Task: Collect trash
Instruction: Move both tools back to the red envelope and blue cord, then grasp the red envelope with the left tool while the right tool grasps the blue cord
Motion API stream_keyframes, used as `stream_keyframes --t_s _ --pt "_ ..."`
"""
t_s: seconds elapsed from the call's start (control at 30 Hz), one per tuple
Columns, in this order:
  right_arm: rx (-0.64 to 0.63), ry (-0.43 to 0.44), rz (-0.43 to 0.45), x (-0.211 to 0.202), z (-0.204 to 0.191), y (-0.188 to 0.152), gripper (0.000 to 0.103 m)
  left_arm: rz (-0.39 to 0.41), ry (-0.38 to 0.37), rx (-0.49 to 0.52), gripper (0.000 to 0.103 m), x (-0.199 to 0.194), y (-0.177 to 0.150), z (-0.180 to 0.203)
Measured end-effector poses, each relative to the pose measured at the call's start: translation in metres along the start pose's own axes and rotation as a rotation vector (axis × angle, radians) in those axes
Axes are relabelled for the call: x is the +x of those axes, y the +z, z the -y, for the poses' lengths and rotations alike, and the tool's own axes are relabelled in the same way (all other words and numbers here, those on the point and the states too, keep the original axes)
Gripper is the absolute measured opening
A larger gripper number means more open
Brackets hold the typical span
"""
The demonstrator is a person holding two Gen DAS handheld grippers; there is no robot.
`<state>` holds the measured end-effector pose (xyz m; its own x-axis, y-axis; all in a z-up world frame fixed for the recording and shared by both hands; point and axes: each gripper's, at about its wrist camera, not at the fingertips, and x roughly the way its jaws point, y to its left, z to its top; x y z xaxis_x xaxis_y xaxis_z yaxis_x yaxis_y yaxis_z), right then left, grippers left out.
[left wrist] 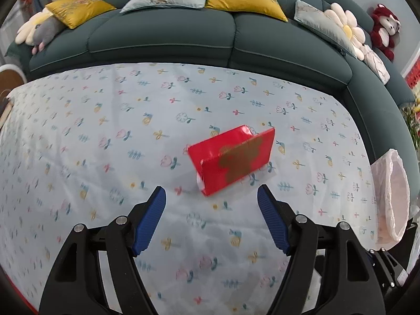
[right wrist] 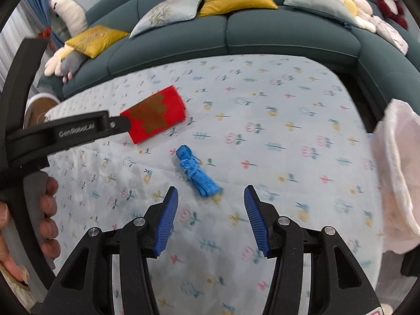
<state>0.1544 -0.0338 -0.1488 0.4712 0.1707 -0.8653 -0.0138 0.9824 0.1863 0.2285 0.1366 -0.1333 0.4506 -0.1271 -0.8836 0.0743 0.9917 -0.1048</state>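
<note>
Floral tablecloth [left wrist: 105, 131] is carrying a red packet [left wrist: 232, 158] and a blue mesh bundle [right wrist: 195, 172]; left gripper [left wrist: 211, 199] and right gripper [right wrist: 211, 197] are hovering spread, gripping nothing.

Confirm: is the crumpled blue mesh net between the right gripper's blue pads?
No: the crumpled blue mesh net lies on the tablecloth beyond the right gripper.

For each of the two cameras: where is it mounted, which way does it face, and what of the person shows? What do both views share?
Left wrist: on the left claw, angled down at the flowered tablecloth and red folded paper packet; only its own blue-padded fingers show.
Right wrist: on the right claw, angled down at the blue mesh bundle; the person's hand gripping the other tool shows.
Shared: packet, tablecloth, dark green sofa, pink plastic bag.
</note>
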Motion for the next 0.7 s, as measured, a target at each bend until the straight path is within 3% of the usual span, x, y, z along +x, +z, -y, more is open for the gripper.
stream_keyframes --t_s 0.2,0.37,0.53,0.6,0.7 --pt "-0.008 -0.008 -0.035 0.028 -0.006 0.010 0.051 -0.002 -0.020 0.039 0.068 0.020 0.012 0.005" --pt "-0.020 -0.014 -0.054 0.045 -0.010 0.015 0.051 -0.009 -0.040 0.050 0.058 0.032 0.019 0.009" --pt "-0.031 -0.017 -0.061 0.054 -0.013 0.016 0.050 -0.029 -0.074 0.061 0.029 0.039 0.020 0.012" --pt "-0.036 -0.017 -0.059 0.055 -0.015 0.017 0.047 -0.031 -0.078 0.064 0.023 0.040 0.018 0.013" --pt "-0.039 -0.007 -0.064 0.056 -0.015 0.017 0.028 -0.032 -0.083 0.070 0.013 0.038 0.015 0.015"
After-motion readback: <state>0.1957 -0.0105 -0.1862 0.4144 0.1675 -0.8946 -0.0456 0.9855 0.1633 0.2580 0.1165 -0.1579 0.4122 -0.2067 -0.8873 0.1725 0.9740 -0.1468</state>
